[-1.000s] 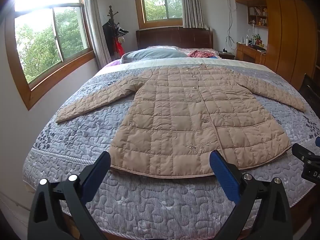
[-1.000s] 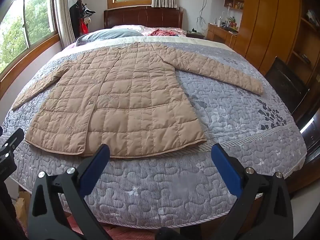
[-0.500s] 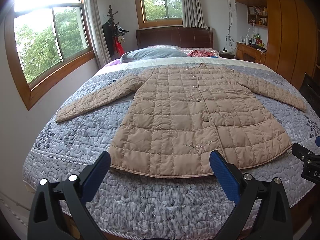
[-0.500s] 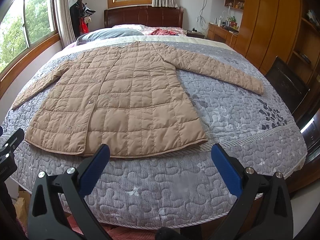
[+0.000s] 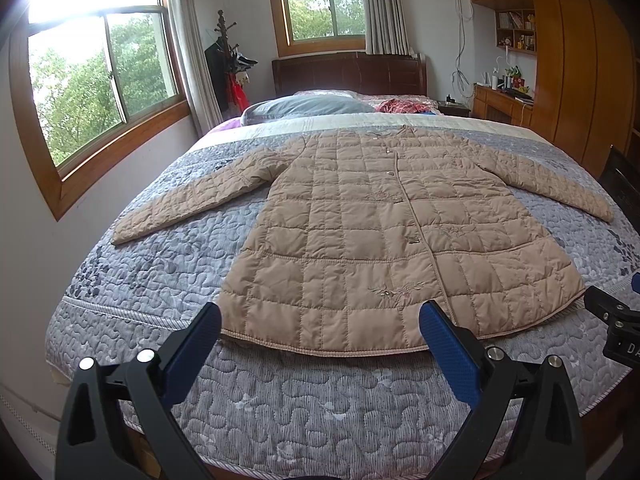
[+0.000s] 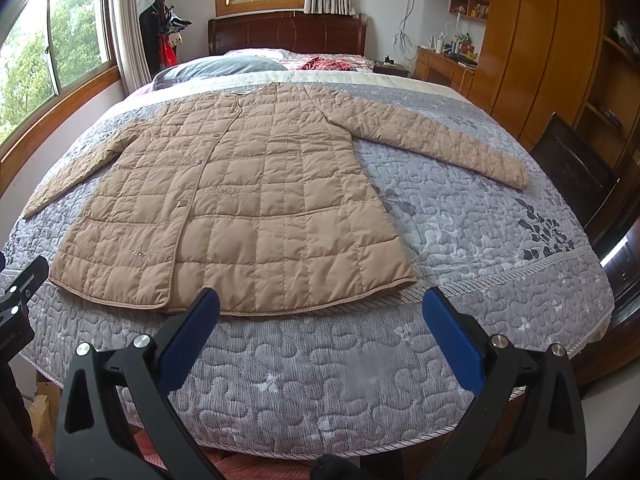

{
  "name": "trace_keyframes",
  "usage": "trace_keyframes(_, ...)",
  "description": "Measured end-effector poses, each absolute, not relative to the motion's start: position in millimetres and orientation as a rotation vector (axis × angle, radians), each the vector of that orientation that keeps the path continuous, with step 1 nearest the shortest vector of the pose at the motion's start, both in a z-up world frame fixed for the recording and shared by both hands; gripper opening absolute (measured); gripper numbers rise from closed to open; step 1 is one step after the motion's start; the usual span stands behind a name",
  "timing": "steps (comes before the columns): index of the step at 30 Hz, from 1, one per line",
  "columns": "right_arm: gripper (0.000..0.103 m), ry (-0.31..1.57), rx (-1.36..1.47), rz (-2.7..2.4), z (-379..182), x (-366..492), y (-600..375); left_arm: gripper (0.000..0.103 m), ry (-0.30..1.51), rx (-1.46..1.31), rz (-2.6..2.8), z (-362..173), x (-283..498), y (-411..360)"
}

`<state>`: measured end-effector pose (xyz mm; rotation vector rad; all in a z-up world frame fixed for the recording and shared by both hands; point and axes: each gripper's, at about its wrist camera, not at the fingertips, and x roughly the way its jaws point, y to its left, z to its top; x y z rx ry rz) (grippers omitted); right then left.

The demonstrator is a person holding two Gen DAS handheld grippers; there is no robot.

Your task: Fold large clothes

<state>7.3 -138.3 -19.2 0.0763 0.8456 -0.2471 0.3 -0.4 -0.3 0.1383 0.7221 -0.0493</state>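
A tan quilted coat lies flat and face up on the bed, buttoned, both sleeves spread out to the sides, hem toward me. My left gripper hangs open above the foot of the bed, just short of the hem's left half, holding nothing. My right gripper is open too, near the hem's right corner, with nothing between its blue pads. Each gripper shows at the edge of the other's view.
The bed carries a grey patterned quilt. A grey pillow and a red garment lie by the dark headboard. Wooden cabinets stand on the right, windows and a coat stand on the left.
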Motion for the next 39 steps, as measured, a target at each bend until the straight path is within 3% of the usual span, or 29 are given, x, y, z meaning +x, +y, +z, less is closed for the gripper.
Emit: trace_keyframes(39,0.100,0.852,0.069,-0.244,-20.3,12.3,-136.3,0.100,0.725,0.142,-0.051,-5.0,1.0,3.1)
